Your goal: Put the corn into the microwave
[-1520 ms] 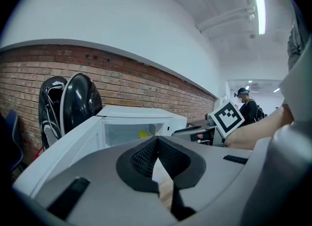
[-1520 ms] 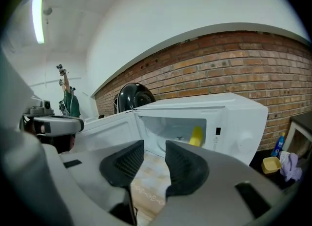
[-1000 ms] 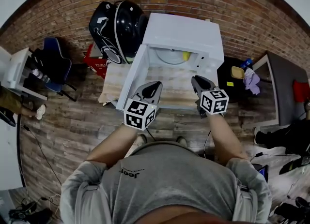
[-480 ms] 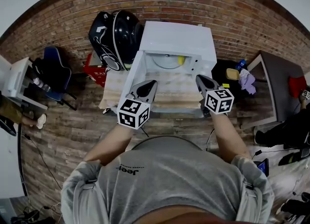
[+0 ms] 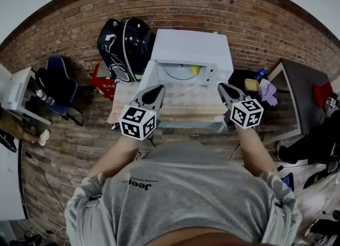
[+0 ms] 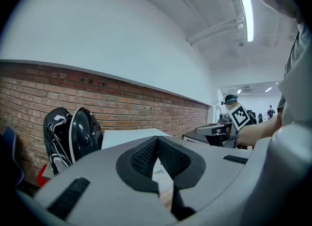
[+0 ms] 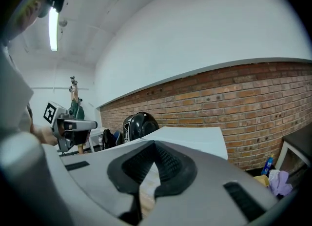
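Observation:
A white microwave [image 5: 191,45] stands on a wooden table [image 5: 191,105] with its door [image 5: 144,76] swung open to the left. The yellow corn [image 5: 195,70] lies inside the cavity on the glass plate. My left gripper [image 5: 159,87] hovers in front of the door, shut and empty, its pads meeting at the tip [image 6: 157,141]. My right gripper [image 5: 220,86] is level with it at the microwave's right front corner, also shut on nothing [image 7: 155,144]. Each gripper view looks over the microwave's top [image 6: 127,137] and shows the other gripper off to the side.
Two black helmets [image 5: 126,37] sit left of the microwave against the brick wall, with a red box [image 5: 104,72] below them. A blue chair [image 5: 58,69] stands far left. A black stool with a yellow item [image 5: 251,84] and a dark table [image 5: 311,88] are at the right.
Both grippers have risen and drawn back a little from the microwave opening. The corn and the open door have stayed where they were.

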A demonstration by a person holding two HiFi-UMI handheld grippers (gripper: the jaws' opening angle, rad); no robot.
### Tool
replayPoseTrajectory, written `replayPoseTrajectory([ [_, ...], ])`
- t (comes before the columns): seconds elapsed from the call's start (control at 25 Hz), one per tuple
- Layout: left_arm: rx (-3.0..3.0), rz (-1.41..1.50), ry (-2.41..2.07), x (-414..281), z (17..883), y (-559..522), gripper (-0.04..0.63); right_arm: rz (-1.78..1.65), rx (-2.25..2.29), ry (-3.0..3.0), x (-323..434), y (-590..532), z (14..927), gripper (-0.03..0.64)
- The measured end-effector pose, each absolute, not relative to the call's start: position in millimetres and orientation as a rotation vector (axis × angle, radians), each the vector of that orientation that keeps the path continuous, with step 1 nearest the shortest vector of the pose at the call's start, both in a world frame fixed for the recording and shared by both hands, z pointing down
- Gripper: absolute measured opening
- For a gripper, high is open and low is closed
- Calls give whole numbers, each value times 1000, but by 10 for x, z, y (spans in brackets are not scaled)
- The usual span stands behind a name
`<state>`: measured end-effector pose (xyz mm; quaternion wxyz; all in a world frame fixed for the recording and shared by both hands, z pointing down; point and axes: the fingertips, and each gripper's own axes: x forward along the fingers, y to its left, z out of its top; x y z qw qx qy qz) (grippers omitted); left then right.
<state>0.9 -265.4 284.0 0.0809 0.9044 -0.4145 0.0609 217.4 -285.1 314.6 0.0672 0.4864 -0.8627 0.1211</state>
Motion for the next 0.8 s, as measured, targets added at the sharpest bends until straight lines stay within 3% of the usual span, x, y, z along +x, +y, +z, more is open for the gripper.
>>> replayPoseTrajectory([
  [0.8, 2700, 88, -1304, -262, 2560, -2720, 8, 315, 1437, -2689, 2171, -2944, 2745, 18],
])
